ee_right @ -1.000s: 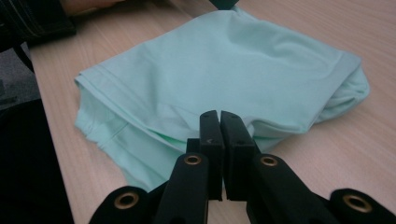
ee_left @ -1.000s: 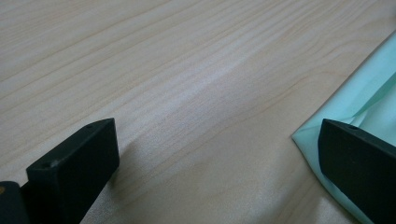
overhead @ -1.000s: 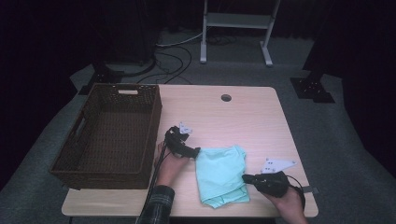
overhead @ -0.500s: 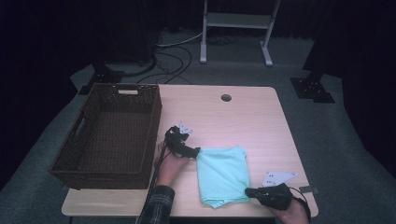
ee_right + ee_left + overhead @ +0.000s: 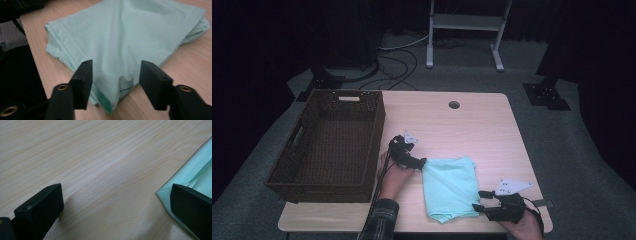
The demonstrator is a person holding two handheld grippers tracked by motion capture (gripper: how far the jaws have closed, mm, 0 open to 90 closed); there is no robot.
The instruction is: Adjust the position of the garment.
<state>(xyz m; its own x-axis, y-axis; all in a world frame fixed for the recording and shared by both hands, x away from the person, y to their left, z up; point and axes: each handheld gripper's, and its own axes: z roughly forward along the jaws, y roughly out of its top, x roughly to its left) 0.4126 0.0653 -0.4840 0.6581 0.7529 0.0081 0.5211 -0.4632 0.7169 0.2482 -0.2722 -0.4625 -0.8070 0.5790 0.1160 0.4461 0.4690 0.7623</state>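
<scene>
A light teal folded cloth [image 5: 449, 187] lies on the wooden table [image 5: 472, 130] near its front edge. My left gripper [image 5: 419, 162] rests at the cloth's far left corner. In the left gripper view my left gripper [image 5: 115, 207] stands wide open over bare wood, one jaw overlapping the cloth's edge [image 5: 200, 175]. My right gripper [image 5: 479, 200] is at the cloth's near right corner. Its jaws have just been opening; in the right gripper view my right gripper [image 5: 116, 75] is apart, with the cloth's [image 5: 125, 37] corner lying loose between the jaws.
A dark wicker basket [image 5: 374, 130] stands on the table's left part, close to my left hand. A round cable hole [image 5: 454, 105] sits at the table's far side. A metal stand [image 5: 462, 30] and cables are on the floor behind.
My right gripper drew back toward the table's front edge with the cloth's corner, then opened and let it go. The left gripper stayed put.
</scene>
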